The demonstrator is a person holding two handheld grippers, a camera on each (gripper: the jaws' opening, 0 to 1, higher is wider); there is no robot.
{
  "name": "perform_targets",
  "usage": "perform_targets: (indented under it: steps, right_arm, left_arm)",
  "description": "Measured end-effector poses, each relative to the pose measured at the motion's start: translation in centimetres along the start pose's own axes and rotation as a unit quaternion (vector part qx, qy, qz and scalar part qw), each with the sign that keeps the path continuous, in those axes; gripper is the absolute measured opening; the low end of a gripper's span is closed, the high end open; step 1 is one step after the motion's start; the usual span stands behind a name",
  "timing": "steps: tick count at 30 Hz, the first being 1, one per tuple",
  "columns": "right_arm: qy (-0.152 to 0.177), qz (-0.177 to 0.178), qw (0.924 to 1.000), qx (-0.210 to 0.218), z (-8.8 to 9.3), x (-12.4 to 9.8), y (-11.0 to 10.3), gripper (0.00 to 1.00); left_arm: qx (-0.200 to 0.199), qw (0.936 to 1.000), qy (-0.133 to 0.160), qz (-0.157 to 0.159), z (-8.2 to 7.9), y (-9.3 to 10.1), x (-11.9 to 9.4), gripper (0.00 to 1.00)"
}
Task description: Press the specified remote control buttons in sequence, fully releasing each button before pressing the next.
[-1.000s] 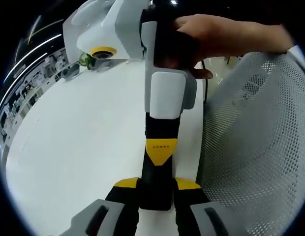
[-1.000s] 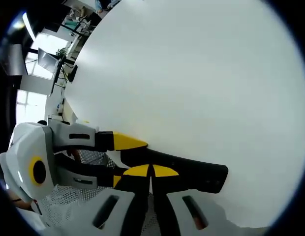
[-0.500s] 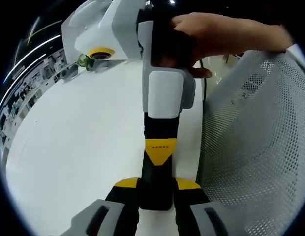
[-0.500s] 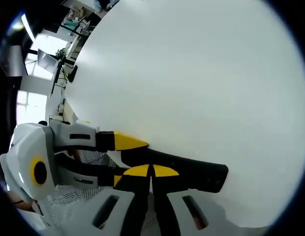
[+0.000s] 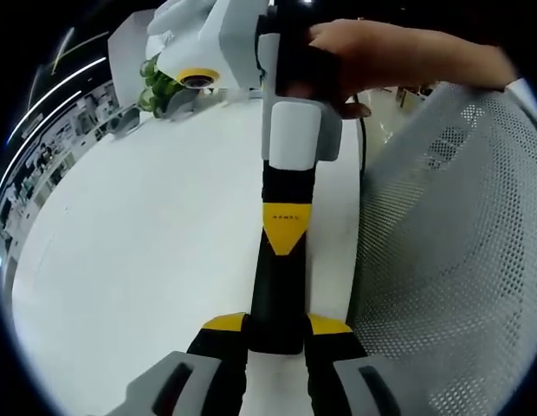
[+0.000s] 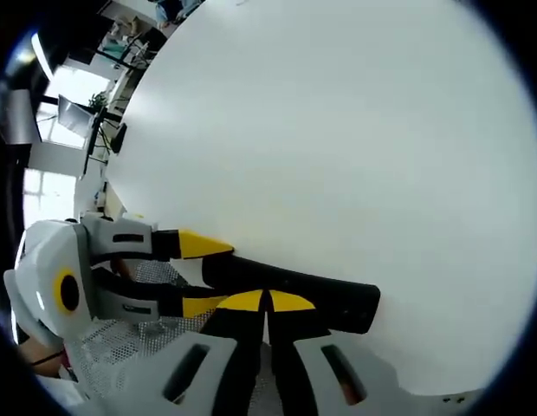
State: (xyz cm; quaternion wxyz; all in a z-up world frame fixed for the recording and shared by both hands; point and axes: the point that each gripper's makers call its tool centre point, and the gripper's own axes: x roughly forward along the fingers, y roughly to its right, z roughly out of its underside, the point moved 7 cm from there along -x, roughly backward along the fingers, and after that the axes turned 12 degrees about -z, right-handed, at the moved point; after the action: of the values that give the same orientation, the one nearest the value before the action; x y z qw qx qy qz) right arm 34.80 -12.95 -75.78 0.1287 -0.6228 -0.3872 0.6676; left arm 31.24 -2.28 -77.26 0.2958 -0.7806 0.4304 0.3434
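In the left gripper view, my left gripper (image 5: 275,334) is clamped on one end of the black remote (image 5: 277,286), whose long axis runs straight ahead from the jaws over the white table (image 5: 121,260). The right gripper (image 5: 286,234) meets it from the far end, a hand (image 5: 372,61) behind it.

In the right gripper view, my right gripper (image 6: 267,303) has narrow, nearly closed jaws resting on the remote (image 6: 290,290), which lies crosswise. I judge the right one nearer the buttons; none are readable.

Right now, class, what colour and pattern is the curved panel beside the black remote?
The panel is white-grey, dotted with small holes; left gripper view shows it best.
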Motion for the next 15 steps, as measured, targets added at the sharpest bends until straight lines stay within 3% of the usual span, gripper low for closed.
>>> perform_targets:
  steps: [5, 15]
  right_arm:
    - [-0.018, 0.02, 0.9996, -0.009, 0.25, 0.51, 0.19, 0.0]
    - [-0.01, 0.016, 0.9998, -0.005, 0.14, 0.49, 0.08, 0.0]
  left_arm:
    - [0.0, 1.0, -0.001, 0.0, -0.01, 0.0, 0.0, 0.25]
    - [0.001, 1.0, -0.002, 0.001, -0.01, -0.01, -0.01, 0.25]
